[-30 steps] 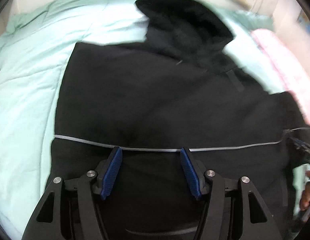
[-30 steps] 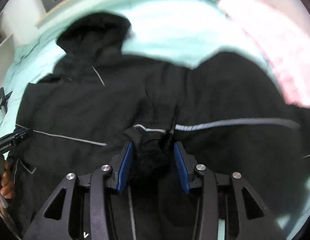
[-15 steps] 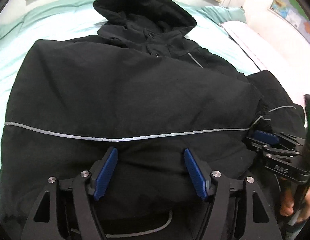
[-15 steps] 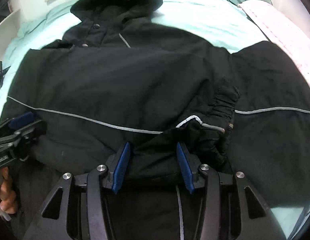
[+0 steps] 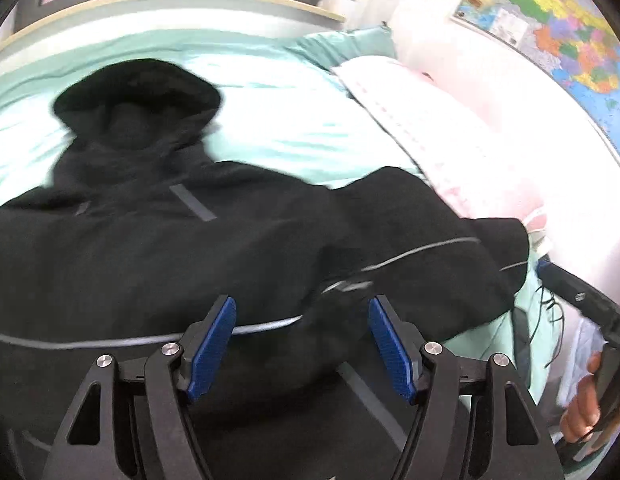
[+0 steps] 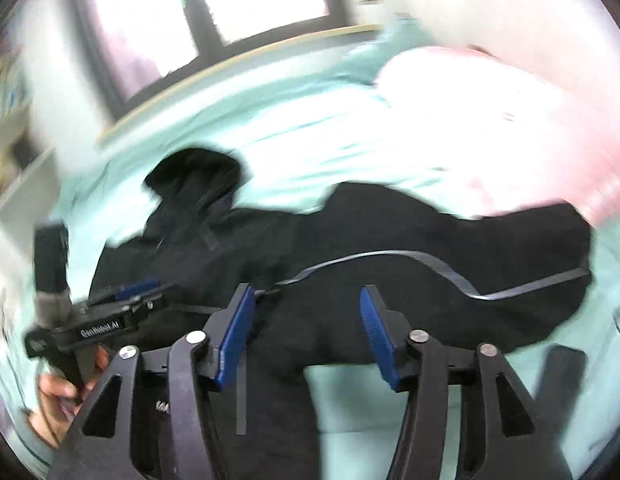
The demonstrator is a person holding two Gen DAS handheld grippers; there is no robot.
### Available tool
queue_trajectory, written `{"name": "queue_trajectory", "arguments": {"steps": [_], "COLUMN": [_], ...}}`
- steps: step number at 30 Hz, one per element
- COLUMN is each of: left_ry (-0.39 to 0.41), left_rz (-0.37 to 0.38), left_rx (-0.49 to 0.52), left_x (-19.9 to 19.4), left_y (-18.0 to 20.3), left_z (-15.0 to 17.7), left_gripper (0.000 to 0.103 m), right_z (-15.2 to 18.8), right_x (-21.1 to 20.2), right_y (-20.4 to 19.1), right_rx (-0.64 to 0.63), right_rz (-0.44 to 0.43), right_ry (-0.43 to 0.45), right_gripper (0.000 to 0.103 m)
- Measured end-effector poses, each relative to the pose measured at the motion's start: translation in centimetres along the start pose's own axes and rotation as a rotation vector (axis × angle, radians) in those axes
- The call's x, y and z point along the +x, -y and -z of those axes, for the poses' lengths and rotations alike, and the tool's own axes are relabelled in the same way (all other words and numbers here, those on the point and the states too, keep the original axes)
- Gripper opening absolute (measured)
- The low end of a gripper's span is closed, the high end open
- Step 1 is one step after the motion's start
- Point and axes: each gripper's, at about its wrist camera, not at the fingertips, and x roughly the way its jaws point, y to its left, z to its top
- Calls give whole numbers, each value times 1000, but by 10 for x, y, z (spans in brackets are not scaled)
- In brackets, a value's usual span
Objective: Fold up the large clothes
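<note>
While the black hooded jacket (image 5: pixel 158 248) lies spread on the mint-green bed (image 5: pixel 278 120), left hand-held gripper (image 5: pixel 302 344): jaws apart, empty, above jacket's hem area. Right hand-held gripper (image 6: pixel 306 340): jaws opening, nothing pinched, above jacket's folded sleeve (image 6: pixel 429 240); blurred.

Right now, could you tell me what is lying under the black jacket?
The black jacket lies spread on a mint-green bed cover, visible all around it. Whatever lies directly beneath the jacket is hidden.

Two wrist cameras, both above the bed (image 5: pixel 294 128).
Each looks forward and down along its own fingers; both share the black jacket (image 5: pixel 158 264) and window wall.
</note>
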Motion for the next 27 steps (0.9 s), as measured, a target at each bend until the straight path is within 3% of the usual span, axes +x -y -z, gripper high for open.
{"name": "queue_trajectory", "arguments": {"steps": [4,8,10,14,19,26,27], "left_ry": [-51,-263,-232,-239,-205,-182,-176], "left_rz": [3,-32,-30,-4,-51,-52,-52], "left_rx": [6,68,113,83,148,165,166], "left_x": [45,122,123,122,125,125,124], "left_y": [30,33,34,28,39,46,46], "left_z": [-3,16,20,17,22,25,27], "left_gripper": [71,72,72,72,77,79,79], "right_z": [-5,1,5,15,16,6,5], "right_x": [-22,-28,-28,2,34,62,63], "right_y": [89,169,207,260,285,284,281], "right_rx": [168,301,361,490,561,505,482], "right_rz": [71,156,197,270,282,316,325], "right_ry": [18,-2,-31,-101,-149,-180,-177], "right_gripper": [62,62,62,62,62,65,62]}}
